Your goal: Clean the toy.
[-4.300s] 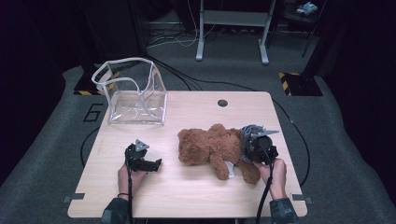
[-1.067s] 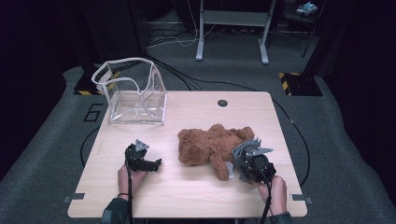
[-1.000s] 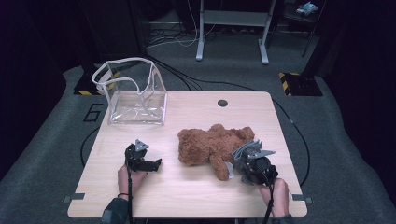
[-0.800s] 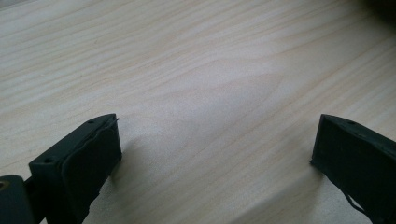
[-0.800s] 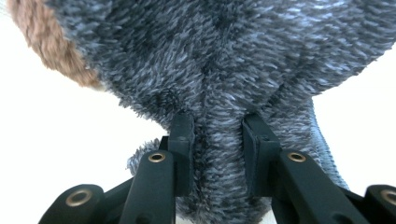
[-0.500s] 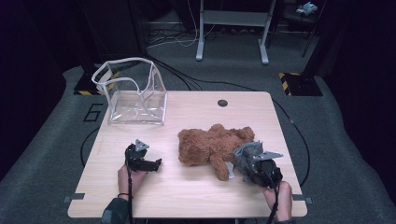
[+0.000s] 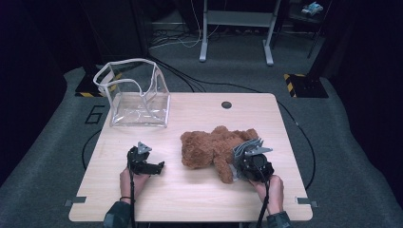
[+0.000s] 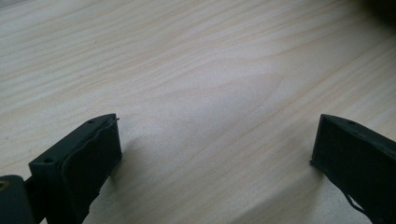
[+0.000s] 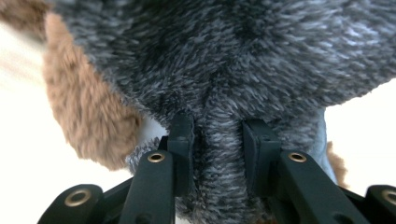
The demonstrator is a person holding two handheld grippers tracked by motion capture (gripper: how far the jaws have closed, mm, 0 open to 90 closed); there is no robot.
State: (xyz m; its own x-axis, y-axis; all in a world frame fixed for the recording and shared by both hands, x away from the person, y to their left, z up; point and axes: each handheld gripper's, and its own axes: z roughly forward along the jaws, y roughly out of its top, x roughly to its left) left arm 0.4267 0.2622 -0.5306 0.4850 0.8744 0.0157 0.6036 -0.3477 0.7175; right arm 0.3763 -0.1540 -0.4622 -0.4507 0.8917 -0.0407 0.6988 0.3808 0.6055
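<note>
- Centrally on the pale wood-grain table lies a brown plush bear, shaggy and soft, sprawled flat just right of the tabletop's middle.
- Its right gripper pinches a fold of the bear's fuzzy grey-looking pile between both black jaws; in the high view this gripper sits at the bear's near right end.
- Left of the bear, apart from it, the left gripper rests low over bare wood, jaws spread wide with nothing between them.
- Beyond the bear, at the far left corner, stands a clear soft plastic bag with white-trimmed rim, boxy and open-topped; nothing can be made out inside it.
</note>
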